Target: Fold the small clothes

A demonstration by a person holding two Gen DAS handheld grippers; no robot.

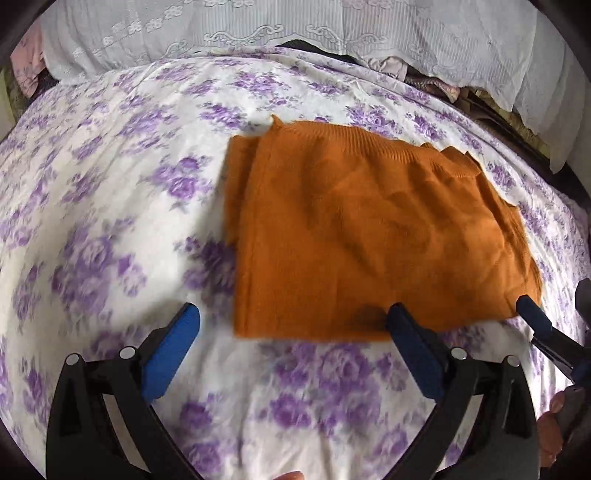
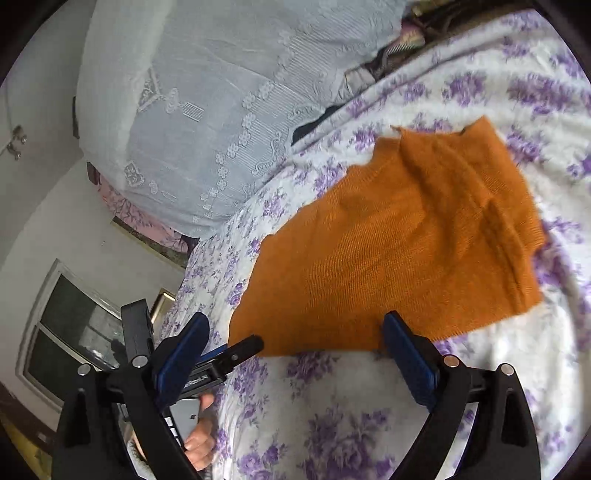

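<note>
An orange knitted garment [image 1: 354,236] lies folded flat on the purple-flowered bedsheet [image 1: 110,206]. It also shows in the right wrist view [image 2: 388,258]. My left gripper [image 1: 293,332] is open and empty, its jaws wide apart just above the garment's near edge. My right gripper [image 2: 295,339] is open and empty too, at the garment's near corner. One right fingertip [image 1: 532,314] shows in the left wrist view at the garment's near right corner.
White lace-covered pillows [image 1: 258,26] line the far side of the bed, with some clothes [image 1: 424,79] tucked behind them. In the right wrist view the bed's left edge [image 2: 207,266] drops toward a wall and a window [image 2: 70,325].
</note>
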